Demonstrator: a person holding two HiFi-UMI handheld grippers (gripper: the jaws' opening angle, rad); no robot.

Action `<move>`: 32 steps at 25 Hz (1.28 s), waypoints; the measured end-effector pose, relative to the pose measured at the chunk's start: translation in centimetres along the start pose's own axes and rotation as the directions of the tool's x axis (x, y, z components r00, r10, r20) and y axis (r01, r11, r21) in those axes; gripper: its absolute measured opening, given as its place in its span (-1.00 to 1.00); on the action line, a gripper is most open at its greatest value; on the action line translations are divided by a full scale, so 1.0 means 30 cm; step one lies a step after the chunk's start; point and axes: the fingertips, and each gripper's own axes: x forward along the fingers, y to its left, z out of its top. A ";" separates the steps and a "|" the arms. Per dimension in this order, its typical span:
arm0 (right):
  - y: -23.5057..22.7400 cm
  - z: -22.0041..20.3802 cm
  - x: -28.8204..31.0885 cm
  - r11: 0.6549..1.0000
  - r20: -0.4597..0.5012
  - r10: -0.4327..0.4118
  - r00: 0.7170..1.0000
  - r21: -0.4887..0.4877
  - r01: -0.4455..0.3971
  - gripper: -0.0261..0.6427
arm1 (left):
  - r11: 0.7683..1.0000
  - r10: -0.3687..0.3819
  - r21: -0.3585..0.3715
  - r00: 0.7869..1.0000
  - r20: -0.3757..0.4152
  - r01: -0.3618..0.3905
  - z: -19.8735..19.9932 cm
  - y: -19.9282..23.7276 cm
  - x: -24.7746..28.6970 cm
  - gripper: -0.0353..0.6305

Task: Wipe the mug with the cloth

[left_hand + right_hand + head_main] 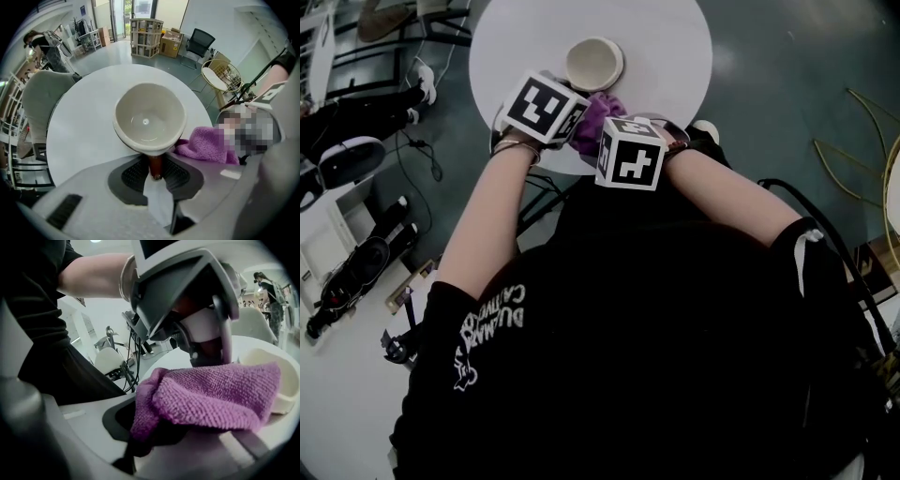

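Observation:
A cream mug stands upright on the round white table, near its front edge. In the left gripper view the mug shows from above, empty, and my left gripper points down, shut on its brown handle. My right gripper is shut on a purple cloth. The cloth bunches over the jaws and hides the fingertips. It hangs close beside the mug, at the handle side; I cannot tell if it touches. In the head view the cloth shows between the two marker cubes.
A grey chair stands at the table's left, and a wire-frame chair at its far right. Boxes and a wooden rack stand farther back. Cables and gear lie on the floor left of me.

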 end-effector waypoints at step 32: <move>-0.254 -0.148 -0.233 0.891 0.059 -0.065 0.996 0.452 0.031 -0.81 | 0.963 0.050 0.269 0.984 -0.170 -0.003 -0.021 0.014 0.008 -0.65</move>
